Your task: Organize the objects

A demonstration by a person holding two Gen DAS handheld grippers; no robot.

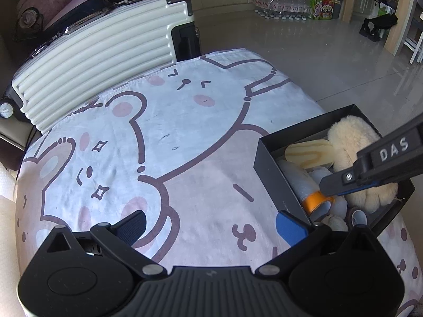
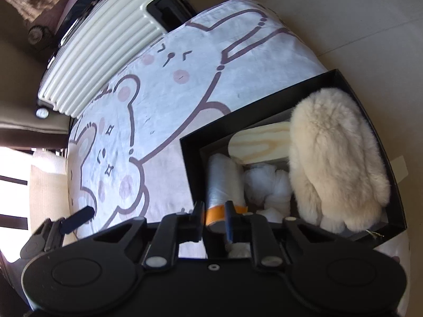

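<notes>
My right gripper (image 2: 215,215) seems clamped on the orange-capped roll (image 2: 223,185) inside the black box (image 2: 190,163); my left gripper (image 1: 211,227) hangs spread wide over the cloth (image 1: 158,132).

Both wrist views look down, sharing black box (image 1: 267,158).

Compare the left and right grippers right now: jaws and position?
The left gripper is wide open and empty over the cartoon bedsheet; the right gripper is closed on the orange-ended plastic roll.
The left stays outside the black box; the right reaches into it.
Both have blue pads.
</notes>
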